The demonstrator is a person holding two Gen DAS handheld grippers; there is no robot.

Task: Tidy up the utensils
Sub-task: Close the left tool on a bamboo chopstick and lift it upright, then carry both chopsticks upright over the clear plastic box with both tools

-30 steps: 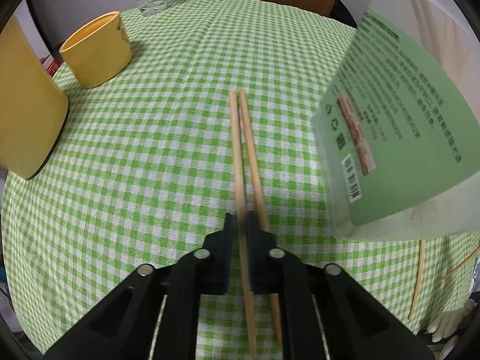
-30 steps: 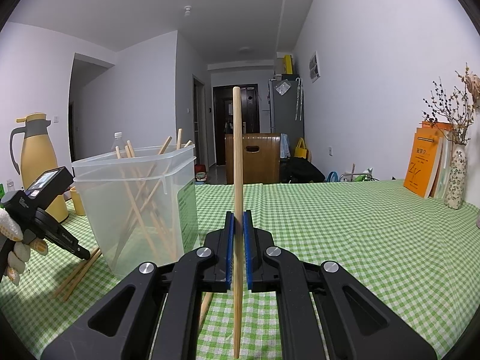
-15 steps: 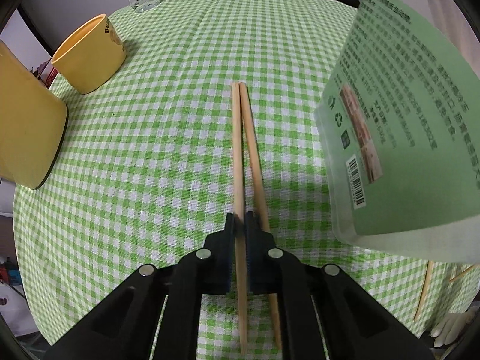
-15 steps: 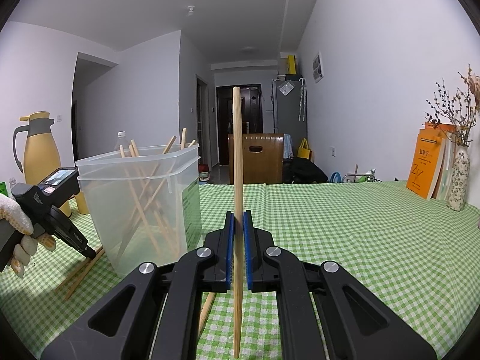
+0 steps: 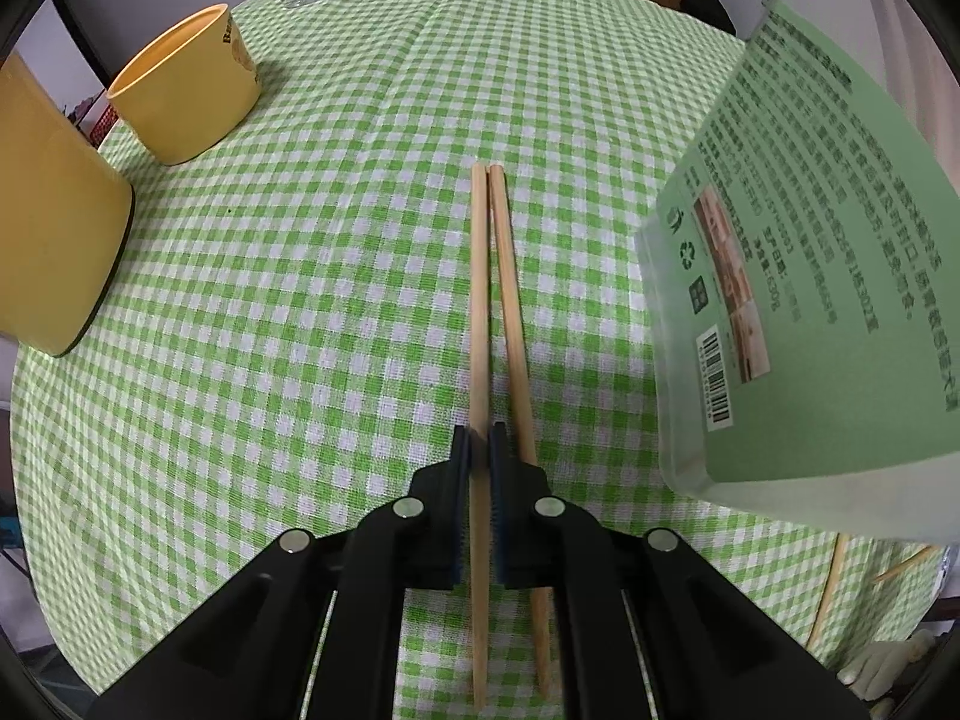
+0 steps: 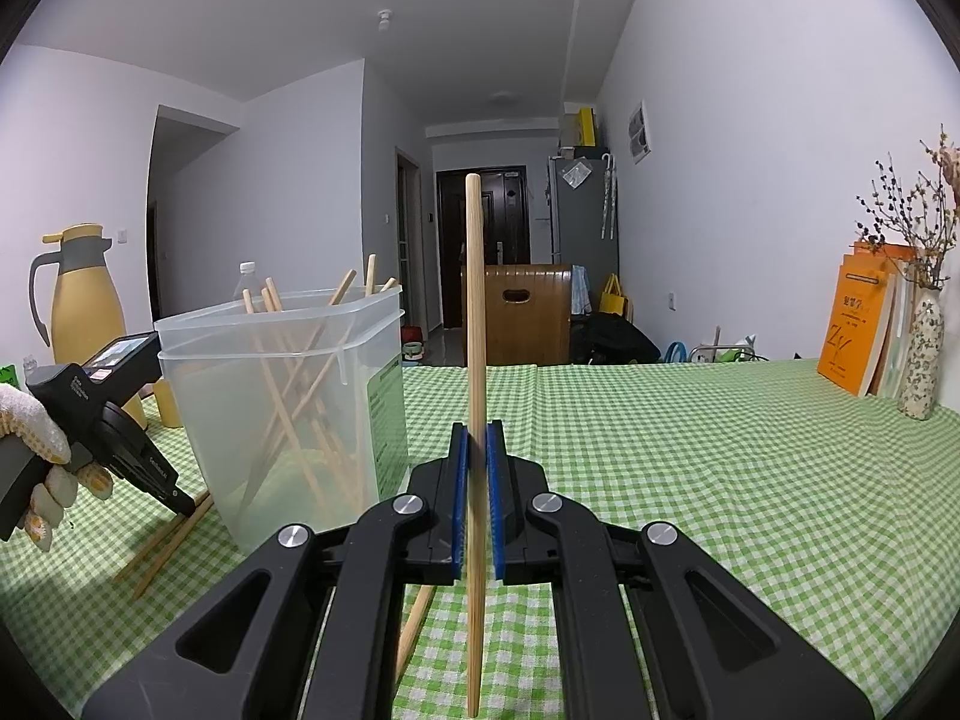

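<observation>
Left gripper (image 5: 478, 462) jaws clamped on a wooden chopstick (image 5: 478, 300) low over the tabletop (image 5: 300, 300), a second chopstick (image 5: 510, 300) just beside. Right gripper (image 6: 477, 462) jaws clamped on an upright chopstick (image 6: 474, 300) near the clear container (image 6: 282, 414). Light, stiff, smooth; likely to pivot unless pinched near mid-length.

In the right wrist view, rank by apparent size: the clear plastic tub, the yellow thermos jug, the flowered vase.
1. Clear plastic tub, nearest the camera, which inflates it.
2. Yellow thermos jug.
3. Flowered vase.
</observation>
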